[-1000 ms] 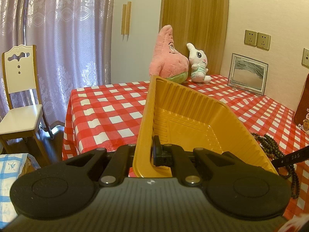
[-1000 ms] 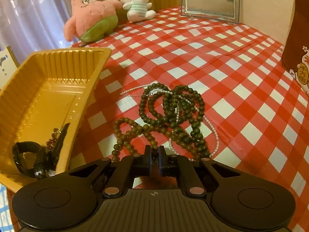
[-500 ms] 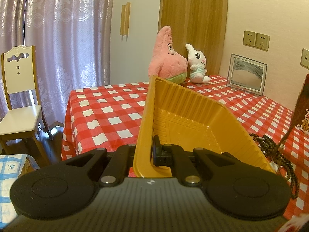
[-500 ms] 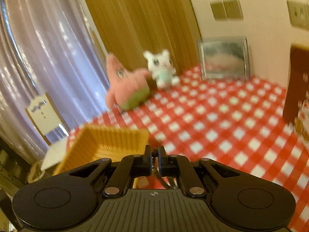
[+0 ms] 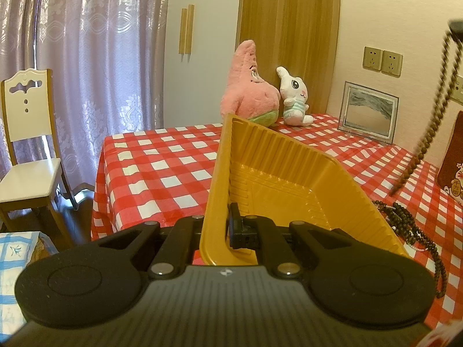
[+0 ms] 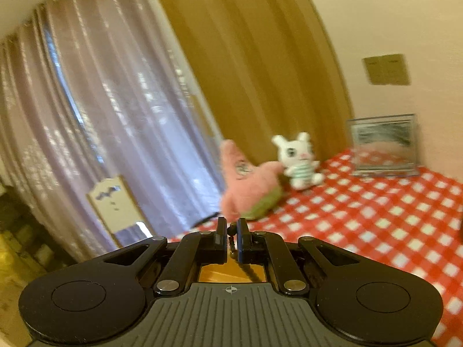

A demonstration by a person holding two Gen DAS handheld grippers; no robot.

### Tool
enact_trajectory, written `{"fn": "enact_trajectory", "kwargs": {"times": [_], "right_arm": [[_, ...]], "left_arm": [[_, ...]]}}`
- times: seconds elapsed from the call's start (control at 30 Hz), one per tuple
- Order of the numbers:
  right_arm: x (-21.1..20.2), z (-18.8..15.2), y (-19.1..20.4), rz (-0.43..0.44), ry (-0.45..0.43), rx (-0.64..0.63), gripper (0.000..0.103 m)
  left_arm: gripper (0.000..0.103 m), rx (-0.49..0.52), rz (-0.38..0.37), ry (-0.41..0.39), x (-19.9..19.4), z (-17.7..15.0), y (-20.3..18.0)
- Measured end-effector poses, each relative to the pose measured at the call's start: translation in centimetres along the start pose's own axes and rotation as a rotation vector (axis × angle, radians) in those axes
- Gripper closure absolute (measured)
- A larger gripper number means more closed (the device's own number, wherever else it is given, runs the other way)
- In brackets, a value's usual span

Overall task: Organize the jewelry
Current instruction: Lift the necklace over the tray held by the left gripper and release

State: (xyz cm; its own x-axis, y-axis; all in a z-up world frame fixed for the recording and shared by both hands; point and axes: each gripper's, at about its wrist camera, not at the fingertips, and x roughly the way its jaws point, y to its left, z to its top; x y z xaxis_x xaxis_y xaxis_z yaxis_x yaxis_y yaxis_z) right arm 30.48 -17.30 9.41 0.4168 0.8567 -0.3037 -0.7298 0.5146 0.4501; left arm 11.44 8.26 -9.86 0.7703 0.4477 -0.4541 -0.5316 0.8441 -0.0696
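My left gripper (image 5: 221, 231) is shut on the near wall of a yellow plastic tray (image 5: 289, 185) and holds it tilted over the checked table. My right gripper (image 6: 230, 232) is shut on a dark bead necklace (image 6: 231, 231), raised high above the table; in the left wrist view its strand (image 5: 434, 107) hangs down at the far right. The rest of the dark beads (image 5: 416, 231) and a thin pearl strand (image 5: 416, 247) lie on the cloth to the right of the tray. A bit of the yellow tray (image 6: 231, 273) shows under my right gripper.
A pink star plush (image 5: 249, 92) and a white bunny plush (image 5: 295, 101) stand at the table's far edge, with a framed picture (image 5: 369, 112) against the wall. A white chair (image 5: 26, 150) stands left of the table. A red bag (image 5: 454, 156) is at the far right.
My right gripper has closed on the bead necklace and lifted it high off the table, swinging its view upward. My left gripper has kept its hold on the tray.
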Motion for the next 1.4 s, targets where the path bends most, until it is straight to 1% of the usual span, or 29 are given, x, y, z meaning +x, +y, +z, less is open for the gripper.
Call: {"fn": "enact_trajectory", "kwargs": {"times": [0.13,0.27,0.4,0.5,0.6,0.77,0.87,0.93,1.0,1.03,1.07,1.1,1.2,1.4], "right_arm": [[2.0,-0.2,2.1,0.074,0.023,-0.004,0.097],[4.8,-1.3,4.2,0.138,0.065,-0.003,0.097],[7.3,-3.3,5.2,0.159,0.117,-0.007,0.097],[9.1,-5.3,5.4,0.158,0.169,-0.001,0.097],[10.5,-7.7,5.2,0.150,0.240,-0.003,0.097],[12.4,-12.1,4.4,0.091,0.345,-0.023,0.097],[13.2,-14.4,3.3,0.051,0.375,-0.022,0.097],[13.3,-15.2,2.8,0.024,0.378,-0.030,0.097],[13.1,-15.5,2.8,0.008,0.383,-0.044,0.092],[12.9,-15.6,2.7,0.000,0.380,-0.048,0.078],[12.5,-15.6,2.5,-0.002,0.370,-0.044,0.060],[12.0,-15.5,2.5,0.000,0.353,-0.036,0.054],[10.7,-15.1,2.5,0.001,0.322,-0.037,0.052],[8.3,-15.1,0.6,-0.056,0.319,-0.017,0.052]], "left_arm": [[0.098,-0.003,-0.002,-0.001,-0.1,-0.1,0.1],[0.098,-0.007,-0.005,-0.007,-0.2,0.0,0.0],[0.098,-0.009,-0.008,-0.011,-0.3,0.0,0.0],[0.098,-0.012,-0.007,-0.009,-0.3,0.0,0.0],[0.098,-0.014,-0.006,-0.009,-0.3,-0.1,0.1],[0.098,-0.016,-0.008,-0.010,-0.4,-0.2,0.2],[0.098,-0.018,-0.006,-0.008,-0.4,-0.2,0.3],[0.098,-0.018,-0.004,-0.005,-0.3,-0.3,0.3],[0.098,-0.017,-0.002,-0.002,-0.3,-0.3,0.4],[0.098,-0.017,-0.002,-0.002,-0.3,-0.4,0.4],[0.098,-0.017,-0.001,-0.003,-0.3,-0.3,0.4],[0.098,-0.017,-0.001,-0.003,-0.3,-0.3,0.4],[0.098,-0.016,-0.001,-0.005,-0.2,-0.3,0.4],[0.098,-0.017,0.001,-0.003,-0.1,-0.3,0.4]]}}
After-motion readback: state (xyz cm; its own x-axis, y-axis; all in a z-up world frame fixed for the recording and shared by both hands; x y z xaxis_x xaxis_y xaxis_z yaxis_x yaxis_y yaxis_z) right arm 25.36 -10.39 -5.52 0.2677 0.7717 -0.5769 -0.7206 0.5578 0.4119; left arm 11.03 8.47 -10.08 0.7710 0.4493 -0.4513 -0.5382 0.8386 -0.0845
